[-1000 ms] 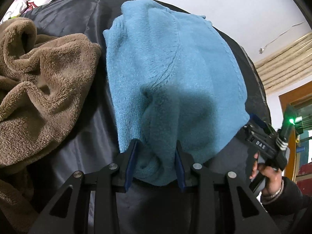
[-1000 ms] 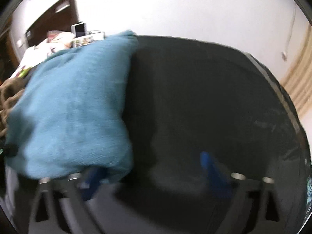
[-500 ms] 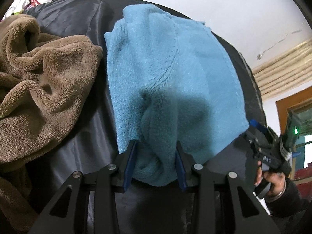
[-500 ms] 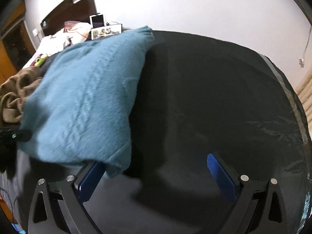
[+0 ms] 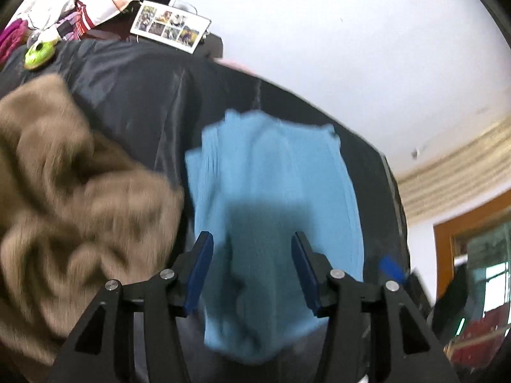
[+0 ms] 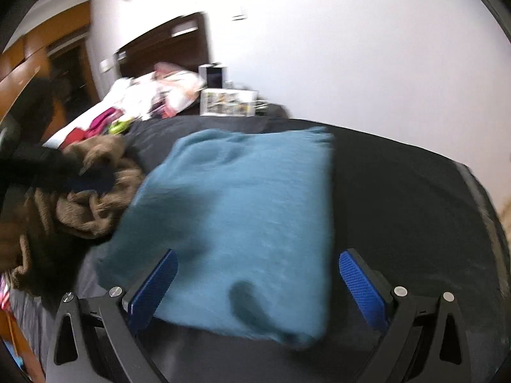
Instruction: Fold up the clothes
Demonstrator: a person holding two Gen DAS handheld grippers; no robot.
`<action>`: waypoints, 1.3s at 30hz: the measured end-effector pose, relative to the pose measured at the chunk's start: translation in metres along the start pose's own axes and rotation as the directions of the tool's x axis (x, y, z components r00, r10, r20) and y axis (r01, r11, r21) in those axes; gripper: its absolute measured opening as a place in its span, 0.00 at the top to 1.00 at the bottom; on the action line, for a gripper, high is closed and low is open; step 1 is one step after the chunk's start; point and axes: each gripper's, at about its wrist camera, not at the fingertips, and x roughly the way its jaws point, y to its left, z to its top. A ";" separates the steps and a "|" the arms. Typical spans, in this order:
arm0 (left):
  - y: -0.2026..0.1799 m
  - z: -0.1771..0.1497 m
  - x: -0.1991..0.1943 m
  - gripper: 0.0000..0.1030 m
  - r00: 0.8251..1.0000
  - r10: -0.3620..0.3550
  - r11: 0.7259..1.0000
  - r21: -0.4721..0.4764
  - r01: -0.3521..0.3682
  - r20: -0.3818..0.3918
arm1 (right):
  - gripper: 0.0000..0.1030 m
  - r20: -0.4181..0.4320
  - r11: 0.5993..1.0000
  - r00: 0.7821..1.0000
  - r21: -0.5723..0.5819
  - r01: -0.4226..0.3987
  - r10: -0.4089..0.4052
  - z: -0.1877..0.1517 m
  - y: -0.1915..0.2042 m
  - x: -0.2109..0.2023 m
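Left claw (image 5: 252, 268) has let go of the folded blue sweater (image 5: 274, 198), jaws opening; right claw (image 6: 257, 282) spread wide, now above it. No readable text.

Black sheet-covered bed (image 6: 399, 191), folded blue sweater (image 6: 249, 210), crumpled brown blanket (image 5: 64, 191)

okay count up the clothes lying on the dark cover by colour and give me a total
Blue: 1, the folded blue sweater, flat on the dark cover.
Brown: 1, the crumpled brown fleece garment, beside the sweater; the blur hides whether it is more than one piece.
Total: 2.
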 end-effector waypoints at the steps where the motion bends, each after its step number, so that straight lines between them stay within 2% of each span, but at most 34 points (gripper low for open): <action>1: 0.004 0.003 0.006 0.46 1.000 -0.006 1.000 -0.010 0.006 -0.005 | 0.01 0.000 0.999 1.000 -0.035 -0.009 0.009 0.001 0.011 0.004; 3: 0.007 0.013 0.019 0.46 1.000 0.002 1.000 -0.011 -0.002 -0.014 | 0.01 0.002 0.994 1.000 -0.112 -0.021 0.021 -0.002 0.031 0.011; 6: 0.004 0.026 0.041 0.46 0.995 0.097 0.995 0.032 -0.096 -0.033 | 0.00 -0.036 0.986 0.998 -0.155 -0.060 0.055 -0.007 0.049 0.023; 9: 0.004 0.030 0.058 0.46 0.977 0.207 0.978 0.052 -0.204 -0.058 | 0.01 -0.075 0.979 0.994 -0.181 -0.095 0.083 -0.013 0.064 0.035; 11: 0.012 0.032 0.060 0.46 0.966 0.246 0.969 0.037 -0.244 -0.077 | 0.01 -0.093 0.979 0.993 -0.182 -0.094 0.078 -0.018 0.069 0.041; 15: 0.028 0.034 0.076 0.46 0.965 0.249 0.968 -0.003 -0.251 -0.087 | 0.01 -0.121 0.979 0.990 -0.180 -0.094 0.073 -0.025 0.068 0.050; 20: 0.036 0.027 0.078 0.43 0.968 0.245 0.969 -0.030 -0.247 -0.058 | 0.00 -0.149 0.974 0.987 -0.211 -0.086 0.055 -0.033 0.068 0.056; 22: 0.038 0.025 0.078 0.41 0.969 0.242 0.970 -0.025 -0.244 -0.048 | 0.00 -0.152 0.973 0.987 -0.210 -0.091 0.060 -0.035 0.066 0.055; 25: 0.043 0.023 0.077 0.31 0.969 0.245 0.969 -0.008 -0.245 -0.038 | 0.00 -0.140 0.973 0.988 -0.208 -0.096 0.068 -0.040 0.065 0.053; 28: 0.045 0.022 0.077 0.30 0.968 0.246 0.969 -0.005 -0.246 -0.040 | 0.00 -0.132 0.972 0.988 -0.206 -0.109 0.083 -0.043 0.062 0.050; 32: 0.034 0.021 0.073 0.30 0.952 0.304 0.953 0.023 -0.303 -0.037 | 0.00 -0.146 0.971 0.985 -0.206 -0.123 0.094 -0.044 0.059 0.046; 35: 0.016 0.015 0.064 0.30 0.928 0.374 0.925 0.075 -0.373 0.007 | 0.00 -0.158 0.974 0.982 -0.187 -0.131 0.102 -0.042 0.054 0.036; 37: 0.000 0.007 0.054 0.30 0.908 0.415 0.900 0.116 -0.419 0.058 | 0.01 -0.097 0.980 0.992 -0.175 -0.096 0.080 -0.042 0.051 0.015; 39: -0.013 -0.001 0.047 0.30 0.901 0.426 0.889 0.145 -0.434 0.087 | 0.00 -0.046 0.983 0.997 -0.169 -0.068 0.061 -0.045 0.047 -0.003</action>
